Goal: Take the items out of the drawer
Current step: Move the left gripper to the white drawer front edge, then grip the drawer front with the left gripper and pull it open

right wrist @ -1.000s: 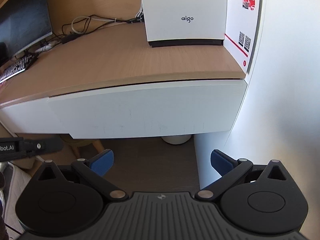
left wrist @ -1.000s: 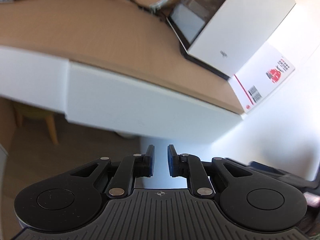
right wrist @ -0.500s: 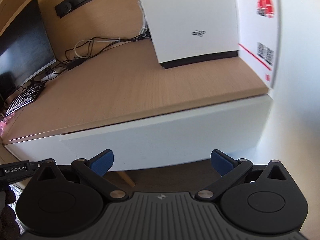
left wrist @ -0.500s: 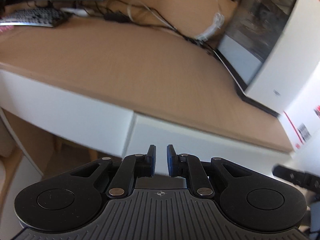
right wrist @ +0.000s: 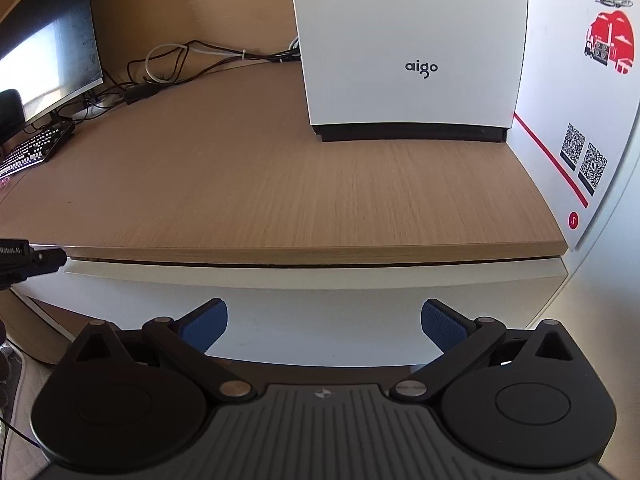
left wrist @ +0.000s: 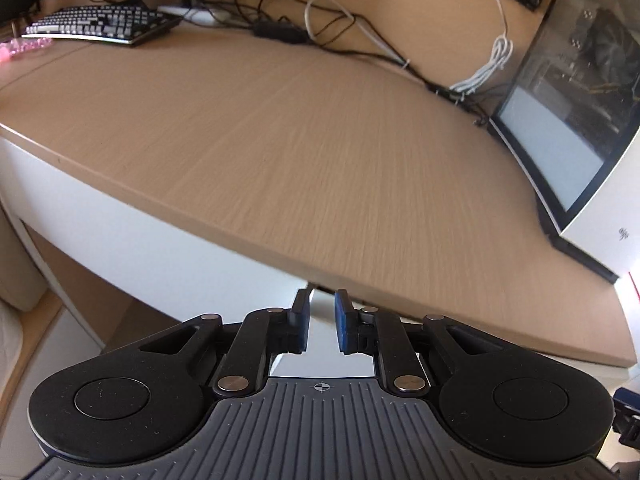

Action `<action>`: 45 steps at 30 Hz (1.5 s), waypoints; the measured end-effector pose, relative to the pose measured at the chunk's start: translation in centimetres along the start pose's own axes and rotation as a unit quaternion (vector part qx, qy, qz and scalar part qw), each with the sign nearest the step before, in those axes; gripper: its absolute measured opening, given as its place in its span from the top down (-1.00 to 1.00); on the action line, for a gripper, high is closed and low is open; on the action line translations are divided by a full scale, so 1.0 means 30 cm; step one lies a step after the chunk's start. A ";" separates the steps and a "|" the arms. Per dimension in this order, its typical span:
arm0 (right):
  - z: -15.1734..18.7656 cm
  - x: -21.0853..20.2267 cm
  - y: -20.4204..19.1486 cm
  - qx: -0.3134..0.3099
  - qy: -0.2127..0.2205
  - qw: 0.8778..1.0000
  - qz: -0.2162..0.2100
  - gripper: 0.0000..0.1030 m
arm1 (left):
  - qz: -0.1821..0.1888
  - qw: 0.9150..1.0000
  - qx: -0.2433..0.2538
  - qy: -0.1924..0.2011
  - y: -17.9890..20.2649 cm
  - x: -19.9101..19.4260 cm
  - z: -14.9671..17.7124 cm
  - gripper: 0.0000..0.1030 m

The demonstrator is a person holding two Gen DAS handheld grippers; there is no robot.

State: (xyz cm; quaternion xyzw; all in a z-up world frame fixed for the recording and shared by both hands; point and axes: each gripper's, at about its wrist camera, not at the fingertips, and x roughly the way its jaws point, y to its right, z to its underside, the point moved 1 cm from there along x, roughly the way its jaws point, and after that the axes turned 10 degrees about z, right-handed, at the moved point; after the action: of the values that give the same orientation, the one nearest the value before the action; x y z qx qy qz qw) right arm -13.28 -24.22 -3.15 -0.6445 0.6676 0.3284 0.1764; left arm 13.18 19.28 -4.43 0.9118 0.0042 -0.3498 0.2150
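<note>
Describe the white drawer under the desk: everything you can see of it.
The drawer shows only its front: a wide, plain white panel, smooth and matt, with no handle or knob in view. It sits directly beneath the light wood desk top, a thin dark gap between them, and looks shut. Its right end reaches the white wall. The right tool is open in front of the panel, not clearly touching it. Nothing of the inside shows.
</note>
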 end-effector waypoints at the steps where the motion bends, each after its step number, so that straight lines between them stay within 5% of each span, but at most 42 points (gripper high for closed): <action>1: 0.004 0.005 0.001 -0.002 -0.001 1.000 -0.001 -1.00 | 0.000 1.000 0.003 0.005 0.003 0.002 0.002 0.68; 16: 0.029 0.014 0.017 -0.014 0.003 1.000 0.000 -1.00 | 0.010 0.999 0.032 -0.014 0.033 0.030 0.013 0.38; 31: -0.023 0.127 -0.155 -0.007 0.040 0.997 0.065 -1.00 | 0.032 0.999 -0.031 -0.026 -0.026 0.033 0.002 0.29; 45: -0.011 0.114 -0.161 -0.001 0.014 0.997 0.075 -1.00 | 0.047 0.998 0.016 -0.046 -0.019 0.018 0.019 0.20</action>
State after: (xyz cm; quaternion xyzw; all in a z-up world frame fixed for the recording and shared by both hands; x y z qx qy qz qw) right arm -8.87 -26.76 -6.17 -0.5975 0.7158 0.3328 0.1413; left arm 13.13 19.50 -5.37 0.8972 -0.0544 -0.3808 0.2169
